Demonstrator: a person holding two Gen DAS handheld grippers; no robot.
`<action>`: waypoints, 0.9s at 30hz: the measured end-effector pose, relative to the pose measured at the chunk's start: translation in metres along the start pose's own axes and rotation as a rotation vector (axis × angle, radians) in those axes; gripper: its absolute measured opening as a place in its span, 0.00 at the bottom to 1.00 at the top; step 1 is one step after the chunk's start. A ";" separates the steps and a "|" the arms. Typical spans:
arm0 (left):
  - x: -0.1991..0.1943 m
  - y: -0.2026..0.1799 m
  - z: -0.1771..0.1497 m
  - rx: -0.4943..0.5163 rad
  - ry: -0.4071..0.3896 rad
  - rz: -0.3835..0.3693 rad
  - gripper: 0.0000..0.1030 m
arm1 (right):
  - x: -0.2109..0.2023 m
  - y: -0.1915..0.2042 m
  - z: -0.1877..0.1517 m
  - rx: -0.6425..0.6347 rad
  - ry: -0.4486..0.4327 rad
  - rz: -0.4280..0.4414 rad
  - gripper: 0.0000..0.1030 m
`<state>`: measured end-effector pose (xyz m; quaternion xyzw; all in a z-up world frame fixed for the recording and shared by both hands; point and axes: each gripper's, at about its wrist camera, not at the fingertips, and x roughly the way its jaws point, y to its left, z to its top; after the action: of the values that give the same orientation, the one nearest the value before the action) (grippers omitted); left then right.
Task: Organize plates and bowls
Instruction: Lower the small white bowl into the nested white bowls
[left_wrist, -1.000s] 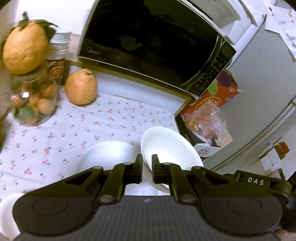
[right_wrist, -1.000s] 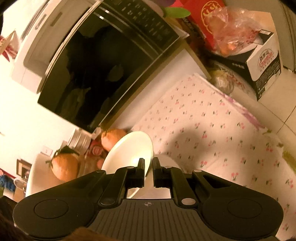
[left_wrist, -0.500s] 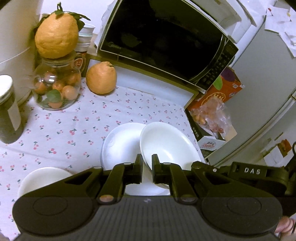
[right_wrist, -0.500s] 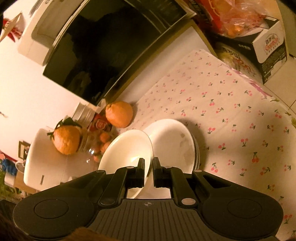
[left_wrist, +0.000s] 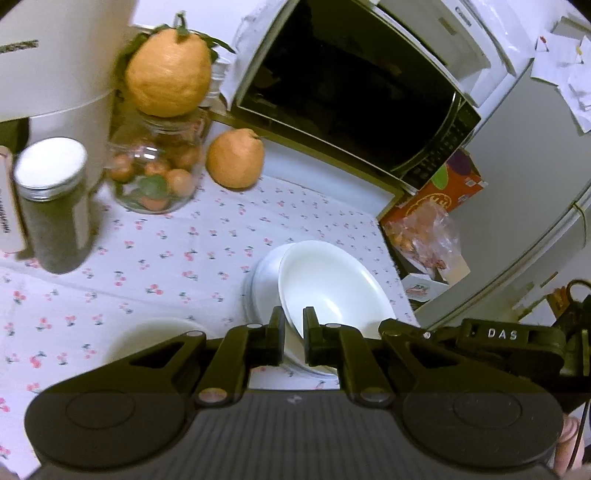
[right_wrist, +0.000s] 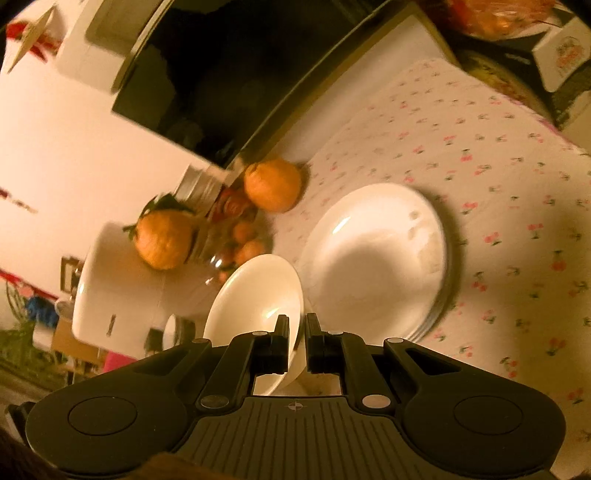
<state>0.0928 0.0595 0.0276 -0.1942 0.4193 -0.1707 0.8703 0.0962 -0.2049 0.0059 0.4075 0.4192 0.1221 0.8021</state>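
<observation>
My left gripper (left_wrist: 293, 317) is shut on the near rim of a white bowl (left_wrist: 332, 291), held tilted just above a stack of white plates (left_wrist: 264, 291) on the cherry-print cloth. In the left wrist view my right gripper (left_wrist: 386, 325) comes in from the right, and its fingers meet that bowl's right rim. The right wrist view shows my right gripper (right_wrist: 297, 325) shut on the rim of a white bowl (right_wrist: 255, 295), with the plate stack (right_wrist: 376, 258) just to its right. It looks like the same bowl. Another white dish (left_wrist: 155, 336) lies at the lower left.
A microwave (left_wrist: 351, 96) stands at the back. A glass jar of small fruit (left_wrist: 155, 173) carries a large orange fruit (left_wrist: 168, 70), and a second one (left_wrist: 236, 158) sits beside it. A dark jar with a white lid (left_wrist: 51, 203) stands left. Boxes and a bag (left_wrist: 424, 236) crowd the right edge.
Both grippers have moved left across the table with the bowl still gripped. The plate stack is now closer and partly under the bowl. The dark jar has come into the left view.
</observation>
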 end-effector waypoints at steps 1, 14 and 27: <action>-0.002 0.003 -0.001 0.007 0.000 0.010 0.08 | 0.003 0.004 -0.002 -0.007 0.009 0.003 0.09; -0.023 0.045 -0.012 0.035 0.045 0.096 0.09 | 0.038 0.033 -0.034 -0.083 0.119 -0.001 0.11; -0.017 0.060 -0.020 0.085 0.103 0.200 0.09 | 0.064 0.039 -0.056 -0.117 0.208 -0.053 0.11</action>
<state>0.0744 0.1155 -0.0015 -0.1051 0.4732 -0.1102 0.8677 0.0980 -0.1144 -0.0187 0.3337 0.5031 0.1669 0.7796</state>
